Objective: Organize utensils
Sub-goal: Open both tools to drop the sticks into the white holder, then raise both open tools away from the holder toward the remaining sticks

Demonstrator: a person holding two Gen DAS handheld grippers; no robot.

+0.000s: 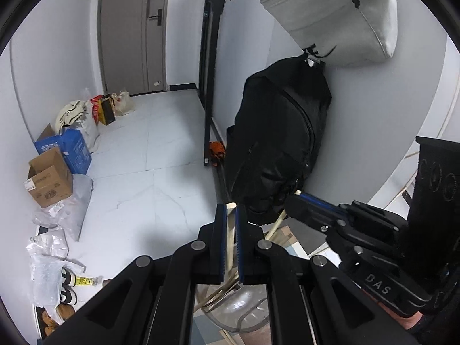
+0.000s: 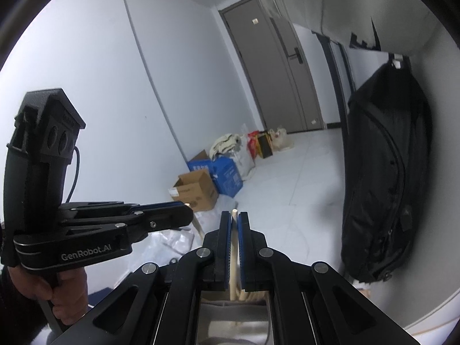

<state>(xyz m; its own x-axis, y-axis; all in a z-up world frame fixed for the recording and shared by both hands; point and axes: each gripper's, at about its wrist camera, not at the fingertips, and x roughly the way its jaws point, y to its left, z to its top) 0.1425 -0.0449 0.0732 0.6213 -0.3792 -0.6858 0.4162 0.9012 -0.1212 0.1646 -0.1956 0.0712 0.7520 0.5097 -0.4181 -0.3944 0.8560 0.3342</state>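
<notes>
Left gripper [image 1: 230, 210] clamped on a pale wooden stick [image 1: 230, 230], jaws nearly together with the stick pinched between the blue pads and its tip poking just past them. Right gripper [image 2: 235, 218] likewise closed on a second wooden stick [image 2: 234, 244], held upright between its jaws. Both sticks running down toward a clear round container [image 1: 244, 310] just below the grippers, with more wooden sticks [image 1: 212, 296] leaning inside it. Under the container, a patchwork of grey, blue and wood-toned panels [image 1: 304, 238]; whether counter or mat, hard to tell. A hand [image 2: 57, 293] gripping the left tool's handle, seen from the right wrist view.

Beyond, pale glossy floor tiles [image 1: 149, 155] and white walls. Grey door [image 1: 129, 28] with a dark handle at the far end. Along the left wall, a brown cardboard box [image 1: 49, 178], a blue box [image 1: 69, 149], plastic bags [image 1: 66, 210] and shoes [image 1: 67, 287]. Black backpack [image 1: 276, 138] hanging against the right wall, a light canvas bag [image 1: 339, 17] above it.
</notes>
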